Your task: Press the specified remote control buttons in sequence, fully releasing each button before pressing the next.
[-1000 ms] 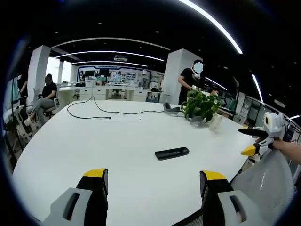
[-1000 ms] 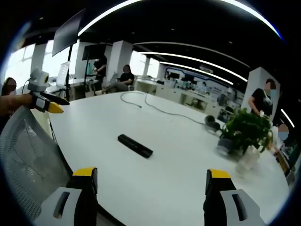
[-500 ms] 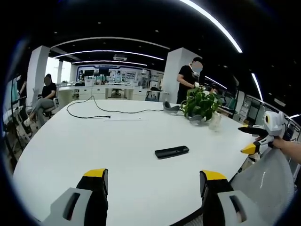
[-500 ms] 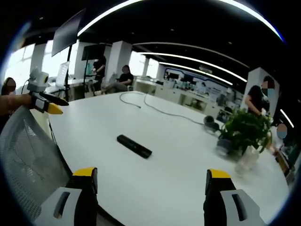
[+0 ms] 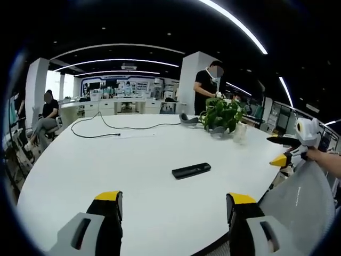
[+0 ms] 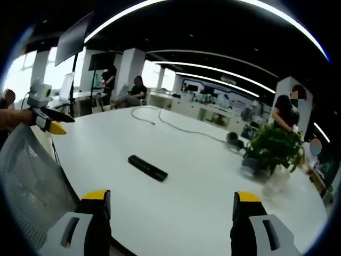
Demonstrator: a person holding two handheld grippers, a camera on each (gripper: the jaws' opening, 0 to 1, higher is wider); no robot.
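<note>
Remote (image 5: 191,170) lies flat mid-tabletop (image 5: 106,170), well apart from both grippers, left (image 5: 173,205) and right (image 6: 173,205), fingers spread and empty; approach judged best slow from above, one fingertip square on the button, remote kept unshifted.

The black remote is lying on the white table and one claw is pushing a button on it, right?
Not quite. The black remote does lie on the white table, but no claw is pushing a button. In the left gripper view the left claw hangs open at the table's near edge, well short of the remote, and the right claw does the same in the right gripper view.
</note>
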